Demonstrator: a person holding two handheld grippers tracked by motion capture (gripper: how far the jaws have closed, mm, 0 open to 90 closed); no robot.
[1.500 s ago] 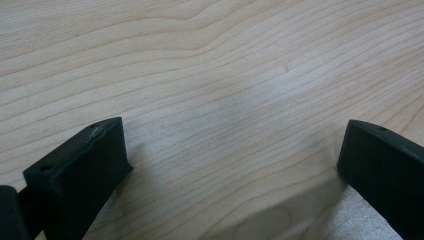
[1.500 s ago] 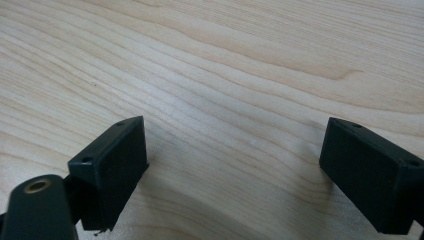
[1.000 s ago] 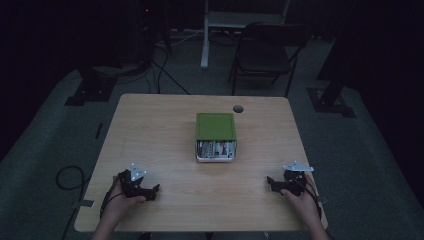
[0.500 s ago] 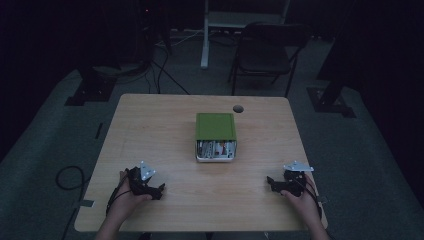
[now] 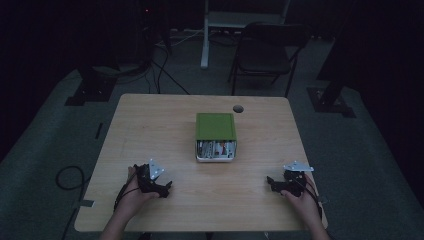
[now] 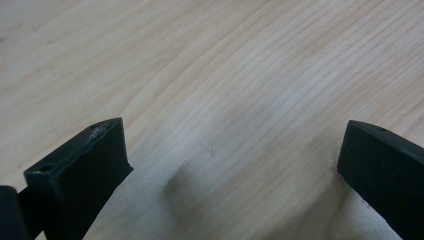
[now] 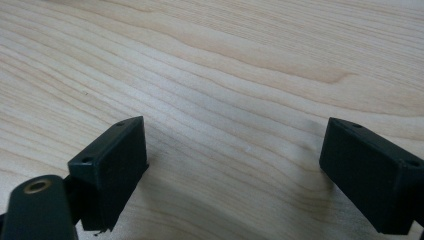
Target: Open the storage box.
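A green-topped box (image 5: pixel 215 135) with a white open front sits at the middle of the wooden table (image 5: pixel 150 125). My left gripper (image 5: pixel 166 189) rests low on the table's front left, held by a hand; its jaws stand wide apart over bare wood (image 6: pixel 230 145), so it is open. At the front right my right gripper (image 5: pixel 270 181) also lies close to the tabletop, open, with only wood grain (image 7: pixel 235 145) between its jaws. Both grippers are well short of the box and hold nothing.
A round cable hole (image 5: pixel 238 108) lies in the table behind the box. Beyond the table stand a dark chair (image 5: pixel 267 52) and a white desk leg (image 5: pixel 205 35). Cables (image 5: pixel 67 177) trail on the floor at the left.
The left gripper has shifted to the right along the table's front edge and turned a little. The right gripper and the box have stayed put.
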